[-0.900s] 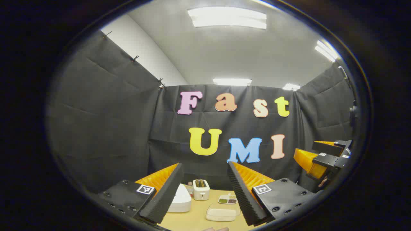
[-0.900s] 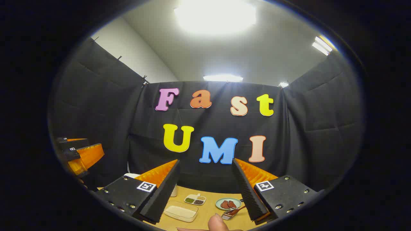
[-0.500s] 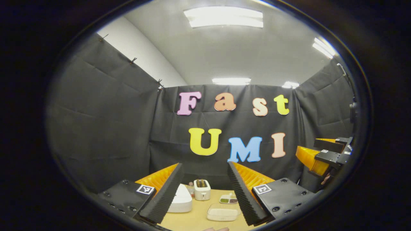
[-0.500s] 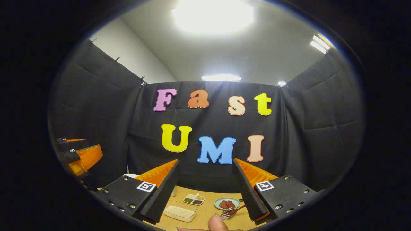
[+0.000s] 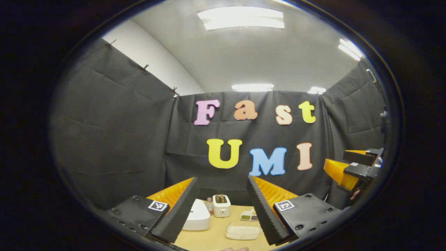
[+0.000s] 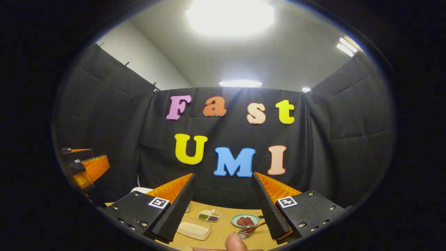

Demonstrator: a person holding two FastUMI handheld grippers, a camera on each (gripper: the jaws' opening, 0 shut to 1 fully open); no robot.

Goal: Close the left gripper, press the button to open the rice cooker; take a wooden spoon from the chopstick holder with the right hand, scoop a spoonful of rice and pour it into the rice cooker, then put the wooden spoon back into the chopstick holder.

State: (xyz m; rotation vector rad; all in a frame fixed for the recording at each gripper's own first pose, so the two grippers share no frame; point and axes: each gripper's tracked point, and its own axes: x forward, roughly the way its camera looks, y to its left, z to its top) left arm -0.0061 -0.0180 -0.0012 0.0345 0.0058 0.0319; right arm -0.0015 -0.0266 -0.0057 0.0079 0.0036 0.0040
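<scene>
— Where was the rice cooker (image 5: 195,216)?

— On the table (image 5: 212,237), a white rounded body low in the left gripper view, partly behind that gripper's left finger, lid down. A toaster (image 5: 221,205) stood just beside it, and a clear tub of rice (image 5: 243,230) lay nearer the camera.

— And the left gripper (image 5: 222,209)?

— Held high, jaws wide apart, gripping nothing. The right gripper (image 6: 223,211) was the same — spread wide and empty, a fingertip (image 6: 235,242) at the bottom edge of its view.

— How would the cooker handle?

— I judged it hard, smooth plastic, heavy enough to stay put under a press. With closed tips, push squarely on the button; I couldn't make it out. The spoon and its holder I couldn't pick out either.
</scene>
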